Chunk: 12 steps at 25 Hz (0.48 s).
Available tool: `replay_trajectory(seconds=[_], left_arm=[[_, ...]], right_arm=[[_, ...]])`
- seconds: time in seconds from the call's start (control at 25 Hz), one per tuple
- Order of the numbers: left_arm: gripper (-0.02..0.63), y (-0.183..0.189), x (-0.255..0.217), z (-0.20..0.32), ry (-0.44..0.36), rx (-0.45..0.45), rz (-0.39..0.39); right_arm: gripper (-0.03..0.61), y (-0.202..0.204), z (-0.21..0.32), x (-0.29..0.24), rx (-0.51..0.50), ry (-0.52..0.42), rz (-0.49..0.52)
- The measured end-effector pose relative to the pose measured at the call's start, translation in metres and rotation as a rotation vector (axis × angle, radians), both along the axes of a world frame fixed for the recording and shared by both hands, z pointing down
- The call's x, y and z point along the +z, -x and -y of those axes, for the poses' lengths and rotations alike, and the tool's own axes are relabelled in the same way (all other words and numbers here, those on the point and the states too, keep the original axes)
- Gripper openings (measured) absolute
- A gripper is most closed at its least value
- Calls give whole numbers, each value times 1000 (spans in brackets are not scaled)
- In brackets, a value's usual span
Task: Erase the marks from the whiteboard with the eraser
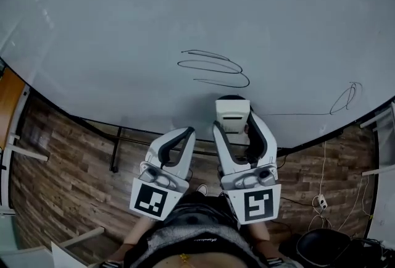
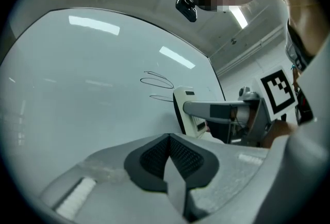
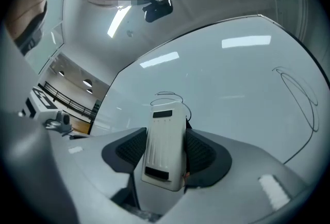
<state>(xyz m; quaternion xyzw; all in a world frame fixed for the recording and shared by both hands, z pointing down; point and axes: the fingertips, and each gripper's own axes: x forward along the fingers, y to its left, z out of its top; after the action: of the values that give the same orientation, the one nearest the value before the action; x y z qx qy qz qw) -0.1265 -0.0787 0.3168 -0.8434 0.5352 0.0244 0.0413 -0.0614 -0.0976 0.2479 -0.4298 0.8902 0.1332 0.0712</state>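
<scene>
Right hand-held gripper clamps the eraser below the scribble on the whiteboard; left hand-held gripper closed, empty.

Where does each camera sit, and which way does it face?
Head view: on the head, looking down at the whiteboard; left gripper, right gripper, torso show.
Left gripper view: on the left gripper, facing the whiteboard past shut jaws.
Right gripper view: on the right gripper, facing the whiteboard; jaws clamp the eraser.
All share the scribble.

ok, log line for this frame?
left tongs: shut, empty | right tongs: shut on eraser | whiteboard: scribble and loop mark unerased
</scene>
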Motion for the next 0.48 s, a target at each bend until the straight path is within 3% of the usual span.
replay_trajectory(seconds=[0.2, 0.48], left_arm=[[-2, -7, -1, 2, 12, 18, -11], [-2, -8, -3, 12, 5, 79, -32]], right_arm=[[241, -10, 5, -46, 48, -118, 11], [241, 0, 17, -99, 75, -200, 32]])
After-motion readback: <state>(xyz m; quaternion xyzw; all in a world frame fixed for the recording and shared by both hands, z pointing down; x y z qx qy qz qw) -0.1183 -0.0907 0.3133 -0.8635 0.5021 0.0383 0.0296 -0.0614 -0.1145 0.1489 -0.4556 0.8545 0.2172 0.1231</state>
